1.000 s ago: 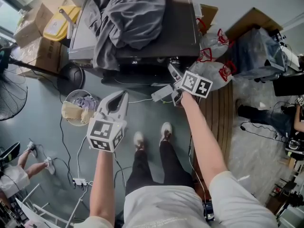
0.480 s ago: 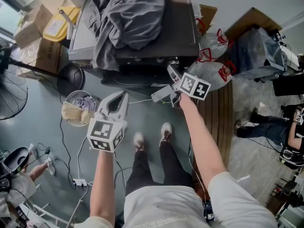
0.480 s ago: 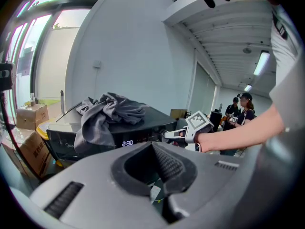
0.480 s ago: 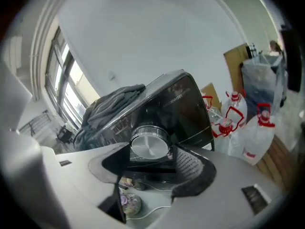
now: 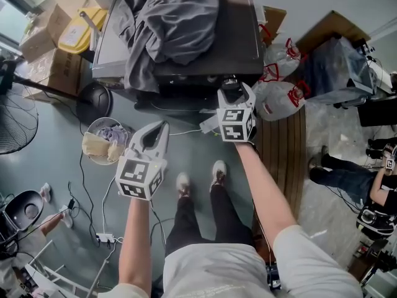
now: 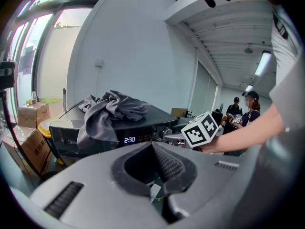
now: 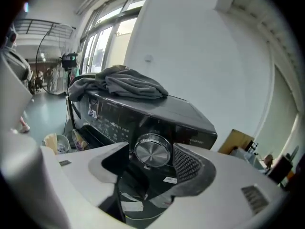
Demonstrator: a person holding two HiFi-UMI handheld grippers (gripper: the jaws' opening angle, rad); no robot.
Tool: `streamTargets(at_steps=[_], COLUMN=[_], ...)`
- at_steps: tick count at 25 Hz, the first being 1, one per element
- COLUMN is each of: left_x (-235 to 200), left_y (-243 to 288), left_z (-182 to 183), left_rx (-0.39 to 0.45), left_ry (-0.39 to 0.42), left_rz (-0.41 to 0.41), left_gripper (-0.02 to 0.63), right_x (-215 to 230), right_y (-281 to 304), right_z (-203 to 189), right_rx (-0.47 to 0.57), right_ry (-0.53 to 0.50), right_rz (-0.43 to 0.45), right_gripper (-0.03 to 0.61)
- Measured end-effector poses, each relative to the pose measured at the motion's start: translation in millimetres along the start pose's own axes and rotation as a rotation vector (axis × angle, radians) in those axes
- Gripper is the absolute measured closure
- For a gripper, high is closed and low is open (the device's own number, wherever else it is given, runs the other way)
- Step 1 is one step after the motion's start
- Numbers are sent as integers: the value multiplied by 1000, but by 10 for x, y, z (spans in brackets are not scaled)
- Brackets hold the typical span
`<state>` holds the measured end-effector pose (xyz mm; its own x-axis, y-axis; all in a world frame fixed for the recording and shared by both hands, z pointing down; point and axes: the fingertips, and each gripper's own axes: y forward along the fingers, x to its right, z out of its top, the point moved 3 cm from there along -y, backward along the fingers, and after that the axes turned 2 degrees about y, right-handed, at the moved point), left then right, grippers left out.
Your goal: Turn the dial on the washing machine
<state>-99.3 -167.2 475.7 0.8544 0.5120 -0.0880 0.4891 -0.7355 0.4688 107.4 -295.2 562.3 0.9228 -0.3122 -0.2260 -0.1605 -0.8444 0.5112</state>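
1. The washing machine (image 5: 242, 42), dark and glossy, fills the upper middle of the head view, and I'm standing square in front of it on the grey floor (image 5: 205, 148).
2. A heap of grey clothes (image 5: 167, 23) lies on its lid, with one end hanging over the front edge towards the left.
3. Cardboard boxes (image 5: 53, 48) are stacked in the upper left, with a yellow container (image 5: 77, 33) against them.
4. White plastic bags with red handles (image 5: 279, 95) sit right of the machine, at the edge of a wooden strip.
5. A round basket (image 5: 102, 141) of odds and ends stands on the floor at the left, below the machine's left corner.
6. My left claw (image 5: 162, 126) hangs below the machine in the left centre of the head view, well apart from it. In its own view the jaw tips meet with nothing between them, so it is closed and empty. Past it, the panel's display (image 6: 129, 140) glows 2:30.
7. My right claw (image 5: 234, 93) is up at the machine's front panel, just right of centre. Its jaws have just been opening and stand wide on either side of the dial, with no firm pinch that I can see.
8. The dial (image 7: 152, 150), a round brushed-metal knob on the front panel, sits in the middle of the right gripper view, straight between those jaws.
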Motion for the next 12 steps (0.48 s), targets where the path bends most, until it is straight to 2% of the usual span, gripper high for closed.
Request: streamTargets(at_steps=[4, 12], left_x=[1, -31], left_y=[10, 13], left_z=[-3, -38], left_rx=[-2, -11], left_ry=[4, 9], left_rz=[-5, -4], left_gripper=[606, 606], right_x=[7, 34], right_y=[70, 90], right_z=[-62, -67], right_rx=[-49, -54], right_ry=[-42, 2], right_rz=[-38, -43], right_gripper=[293, 328])
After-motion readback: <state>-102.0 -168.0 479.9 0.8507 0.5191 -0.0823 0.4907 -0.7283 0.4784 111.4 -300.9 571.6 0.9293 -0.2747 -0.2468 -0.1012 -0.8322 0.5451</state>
